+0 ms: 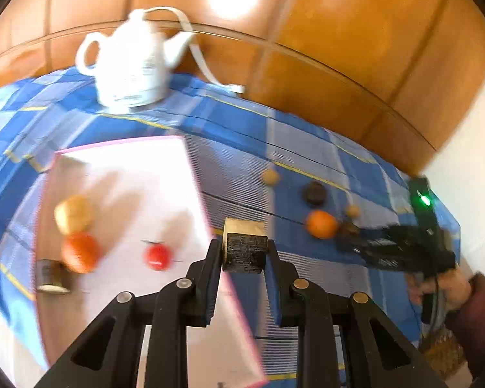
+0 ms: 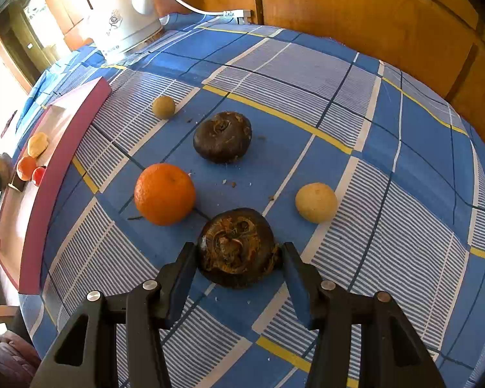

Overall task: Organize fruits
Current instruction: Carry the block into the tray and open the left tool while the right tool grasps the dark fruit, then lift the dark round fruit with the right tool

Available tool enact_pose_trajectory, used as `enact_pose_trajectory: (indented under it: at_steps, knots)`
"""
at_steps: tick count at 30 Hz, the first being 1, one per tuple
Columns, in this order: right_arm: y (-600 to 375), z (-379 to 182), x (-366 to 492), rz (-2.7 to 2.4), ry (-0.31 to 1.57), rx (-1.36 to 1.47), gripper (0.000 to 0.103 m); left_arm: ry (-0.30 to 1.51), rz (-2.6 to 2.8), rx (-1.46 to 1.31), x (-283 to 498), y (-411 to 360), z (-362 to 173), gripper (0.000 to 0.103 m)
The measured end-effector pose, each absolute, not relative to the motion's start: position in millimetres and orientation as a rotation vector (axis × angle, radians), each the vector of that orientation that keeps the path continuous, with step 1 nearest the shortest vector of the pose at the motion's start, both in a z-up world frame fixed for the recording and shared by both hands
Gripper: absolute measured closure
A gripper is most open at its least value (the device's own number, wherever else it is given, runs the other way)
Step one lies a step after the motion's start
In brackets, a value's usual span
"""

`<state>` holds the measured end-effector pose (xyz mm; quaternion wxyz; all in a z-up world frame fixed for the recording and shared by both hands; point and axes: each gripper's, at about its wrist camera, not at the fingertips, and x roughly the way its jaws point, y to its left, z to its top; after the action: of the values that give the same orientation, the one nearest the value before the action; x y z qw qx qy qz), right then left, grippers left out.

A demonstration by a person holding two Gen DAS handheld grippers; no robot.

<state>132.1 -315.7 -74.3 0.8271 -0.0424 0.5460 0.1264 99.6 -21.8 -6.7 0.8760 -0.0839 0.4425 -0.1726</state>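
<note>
My left gripper [image 1: 245, 252] is shut on a short dark-barked cane piece [image 1: 245, 249] with a pale cut top, held above the right edge of a pink-rimmed white tray [image 1: 119, 174]. The tray holds a yellowish fruit [image 1: 72, 213], an orange one [image 1: 80, 252], a small red one [image 1: 157, 256] and another cane piece [image 1: 50, 276]. My right gripper [image 2: 237, 252] points down at the cloth, both pads against a dark water chestnut [image 2: 237, 247] that rests there. Beyond it lie an orange [image 2: 164, 194], a second dark chestnut [image 2: 222, 137], a pale round fruit [image 2: 316, 202] and a small brownish one [image 2: 163, 107].
A blue checked cloth [image 2: 355, 103] covers the table. A white kettle [image 1: 129, 61] with its cord stands at the far edge, in front of wooden panelling. The tray [image 2: 64, 148] lies to the left of the loose fruits. A person's hand [image 1: 443, 287] holds the right gripper.
</note>
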Motion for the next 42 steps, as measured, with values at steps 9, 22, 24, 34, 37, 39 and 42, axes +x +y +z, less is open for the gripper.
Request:
enact_pose_trajectory:
  at_steps: [9, 22, 24, 34, 37, 39, 42]
  knots:
    - [-310, -76, 133, 0.255, 1.154, -0.102, 0.049, 0.901, -0.229, -0.231, 108, 32, -10, 0.077]
    - [-312, -76, 132, 0.259, 1.156, -0.093, 0.049, 0.904, -0.113, -0.199, 170, 48, -22, 0.077]
    - [-313, -76, 133, 0.264, 1.155, -0.083, 0.049, 0.902, -0.092, -0.178, 178, 47, -25, 0.077]
    - [-316, -78, 132, 0.282, 1.152, -0.093, 0.048, 0.891, -0.080, -0.148, 167, 30, -29, 0.055]
    - [-315, -78, 132, 0.277, 1.148, -0.096, 0.048, 0.884, -0.083, -0.124, 151, 21, -26, 0.055]
    - [-314, -78, 132, 0.272, 1.147, -0.096, 0.048, 0.877, -0.085, -0.112, 141, 16, -24, 0.054]
    - [-312, -78, 131, 0.265, 1.144, -0.106, 0.048, 0.856, -0.088, -0.110, 127, 13, -18, 0.051]
